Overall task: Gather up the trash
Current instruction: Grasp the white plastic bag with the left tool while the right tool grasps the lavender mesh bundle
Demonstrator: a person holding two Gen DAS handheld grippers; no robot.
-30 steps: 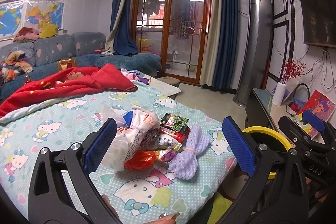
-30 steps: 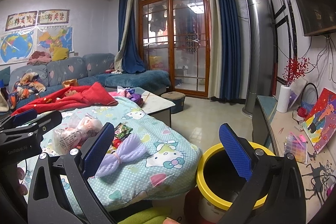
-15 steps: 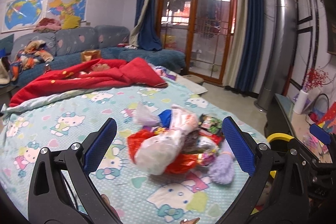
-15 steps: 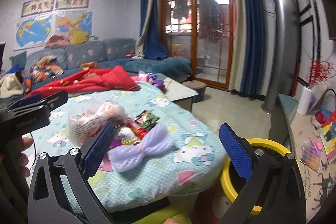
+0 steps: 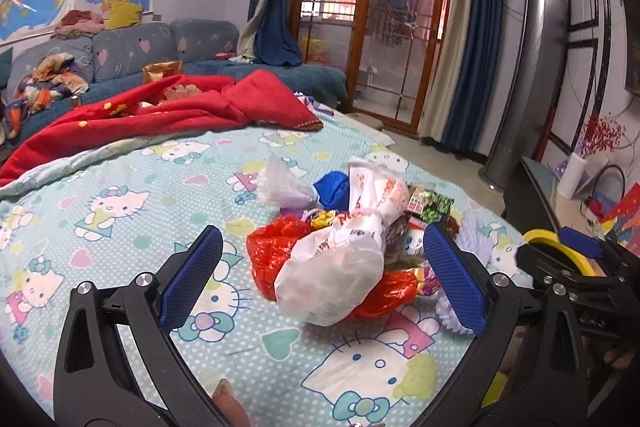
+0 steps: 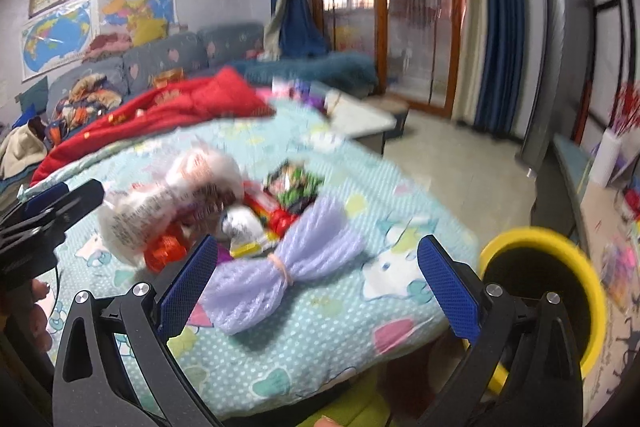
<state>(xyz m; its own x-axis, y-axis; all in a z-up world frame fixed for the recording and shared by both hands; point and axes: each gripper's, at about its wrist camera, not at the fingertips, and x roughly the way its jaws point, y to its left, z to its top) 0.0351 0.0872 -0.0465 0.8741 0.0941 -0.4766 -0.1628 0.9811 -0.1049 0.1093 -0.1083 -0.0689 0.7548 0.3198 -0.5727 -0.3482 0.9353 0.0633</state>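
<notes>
A heap of trash lies on the cat-print bedspread [image 5: 120, 227]: a knotted white plastic bag [image 5: 340, 267], a red plastic bag [image 5: 272, 251], a green snack wrapper [image 5: 432, 207] and a tied purple foam net [image 6: 288, 267]. My left gripper [image 5: 320, 279] is open, its blue pads on either side of the white bag and clear of it. In the blurred right wrist view my right gripper [image 6: 316, 287] is open with the purple net between and beyond its pads, and the white bag [image 6: 168, 199] lies to the left. A yellow-rimmed bin [image 6: 536, 283] stands off the bed's right edge.
A red quilt [image 5: 160, 115] lies bunched on the far side of the bed, before a blue sofa [image 5: 132, 55] with clothes. A low cabinet [image 5: 560, 195] with a white vase lines the right wall. Open floor [image 6: 460, 167] runs toward the glass doors.
Both grippers have swung left and closer to the bed. The white bag now sits between the left pads, the purple net between the right pads, and the bin has slid right.
</notes>
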